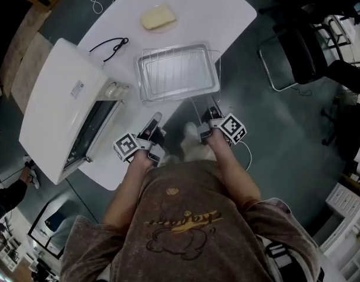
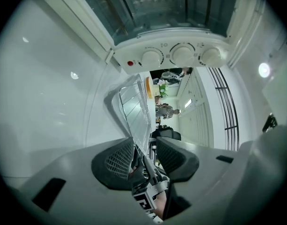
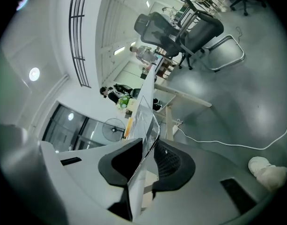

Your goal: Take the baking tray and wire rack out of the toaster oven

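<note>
White table under dim room light, with the toaster oven [image 1: 68, 107] along its left edge. Out of the oven, the baking tray [image 1: 180, 93] and wire rack [image 1: 177, 69] sit stacked at the table's near edge, one corner overhanging. The left gripper [image 1: 155, 118] is slack, its jaws apart astride the tray's near rim. The right gripper [image 1: 212, 113] is loosened too, with the rim between barely parted pads.

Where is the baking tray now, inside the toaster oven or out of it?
Out. The baking tray lies flat on the white table, beside the toaster oven, not inside it.
</note>
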`<state>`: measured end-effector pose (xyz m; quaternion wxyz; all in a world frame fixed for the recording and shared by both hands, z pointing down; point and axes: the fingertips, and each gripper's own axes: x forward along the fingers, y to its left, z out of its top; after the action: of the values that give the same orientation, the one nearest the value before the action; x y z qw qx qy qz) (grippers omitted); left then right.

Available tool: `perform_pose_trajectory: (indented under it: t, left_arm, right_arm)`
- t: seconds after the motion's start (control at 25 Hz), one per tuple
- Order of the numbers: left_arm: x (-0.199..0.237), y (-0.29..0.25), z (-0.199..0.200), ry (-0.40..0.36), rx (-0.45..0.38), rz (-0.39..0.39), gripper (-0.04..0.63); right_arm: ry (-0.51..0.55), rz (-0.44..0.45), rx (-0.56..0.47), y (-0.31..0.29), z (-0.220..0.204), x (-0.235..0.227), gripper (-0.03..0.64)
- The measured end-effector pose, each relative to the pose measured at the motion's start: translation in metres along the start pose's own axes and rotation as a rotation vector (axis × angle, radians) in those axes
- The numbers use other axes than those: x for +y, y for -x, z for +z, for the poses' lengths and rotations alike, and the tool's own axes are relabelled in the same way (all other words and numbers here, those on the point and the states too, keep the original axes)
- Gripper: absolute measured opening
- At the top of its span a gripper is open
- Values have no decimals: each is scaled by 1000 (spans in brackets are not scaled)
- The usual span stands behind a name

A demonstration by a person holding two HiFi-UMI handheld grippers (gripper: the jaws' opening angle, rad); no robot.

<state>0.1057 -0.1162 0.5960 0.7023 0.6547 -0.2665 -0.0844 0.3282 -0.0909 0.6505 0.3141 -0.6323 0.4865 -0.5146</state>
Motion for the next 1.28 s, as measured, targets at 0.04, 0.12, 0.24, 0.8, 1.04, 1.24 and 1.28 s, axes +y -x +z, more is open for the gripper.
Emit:
perform_pose_trajectory:
  t: [0.04,0.12,0.24,0.8,1.04,1.24,1.28]
  left_arm:
    - [-1,0,-1,1,0,-2,135]
    - [-3,0,-4,11,-2,-11,135]
    - [-4,2,-7,15,-8,-12,138]
    - [-118,11,36,-391,-35,-195,170]
    - [-212,42,46,-746,-35,-274,172]
    - [-252,82,38,-1030,-37,-219,227]
    - [-255,90,34,-1075,-28,-205,232]
  right_arm:
    - [2,7,7,-1,0,-1,58]
    - [-1,18,23,-3,-2,-3,115]
    - [19,16,59,2,-7,-7,143]
    - [334,134,99,69,16,96,158]
    - [658,395,200,73,-9,229,156]
    - [927,559,298,94,-50,308,156]
    - [970,578,309,100,-59,317,156]
